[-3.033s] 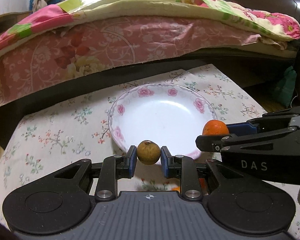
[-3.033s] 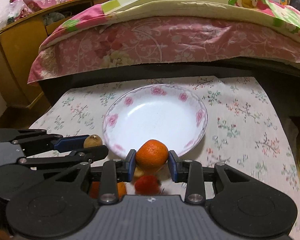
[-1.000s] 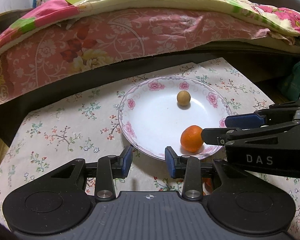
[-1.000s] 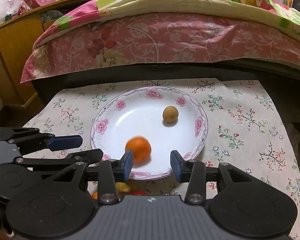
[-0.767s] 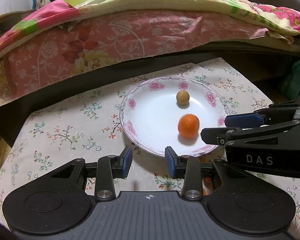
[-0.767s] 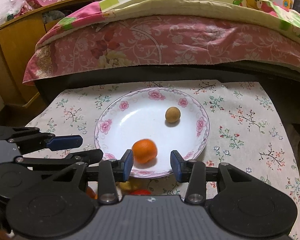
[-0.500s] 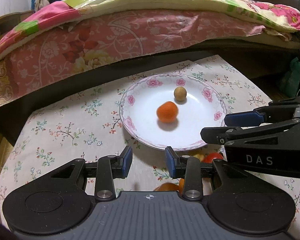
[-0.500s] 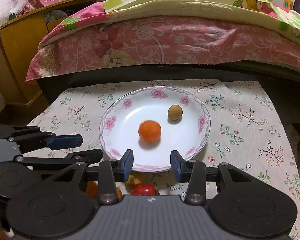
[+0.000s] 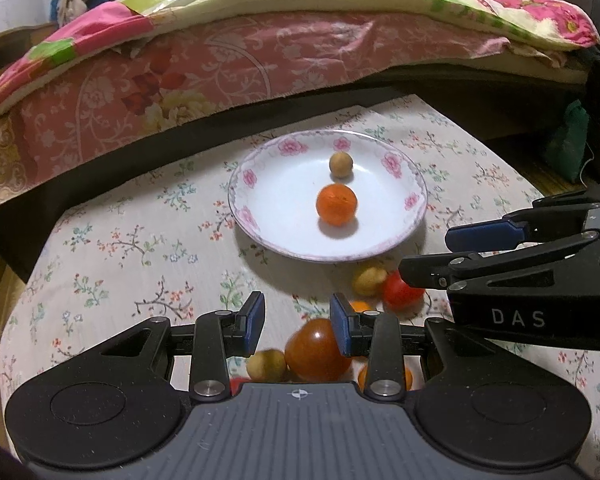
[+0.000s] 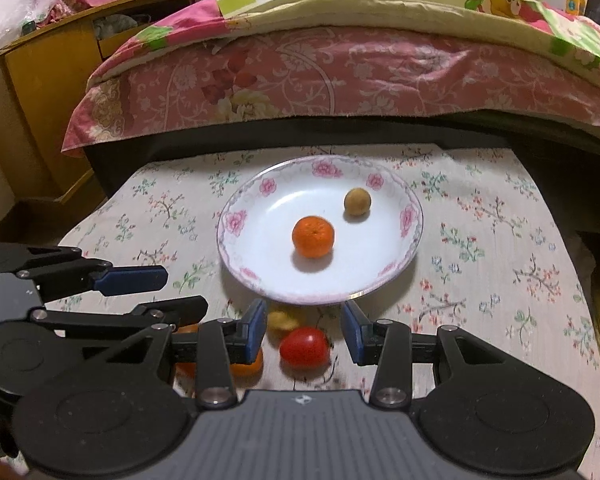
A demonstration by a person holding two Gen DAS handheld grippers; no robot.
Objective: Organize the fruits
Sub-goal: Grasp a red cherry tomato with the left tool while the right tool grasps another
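Note:
A white plate with pink flowers sits on the flowered tablecloth. It holds an orange mandarin and a small brown round fruit. My left gripper is open and empty, low over loose fruit in front of the plate: a red tomato, a small yellow-brown fruit and an orange piece. My right gripper is open and empty above a red tomato, a yellowish fruit and an orange fruit.
The small table stands against a dark bed frame with a pink floral cover. A yellow wooden cabinet is at the left. A dark green bag lies on the floor at the right. The table's edges are close on both sides.
Both grippers let go of their fruit onto the plate and drew back. The mandarin rolled toward the plate's middle. The loose fruit in front of the plate has come into view.

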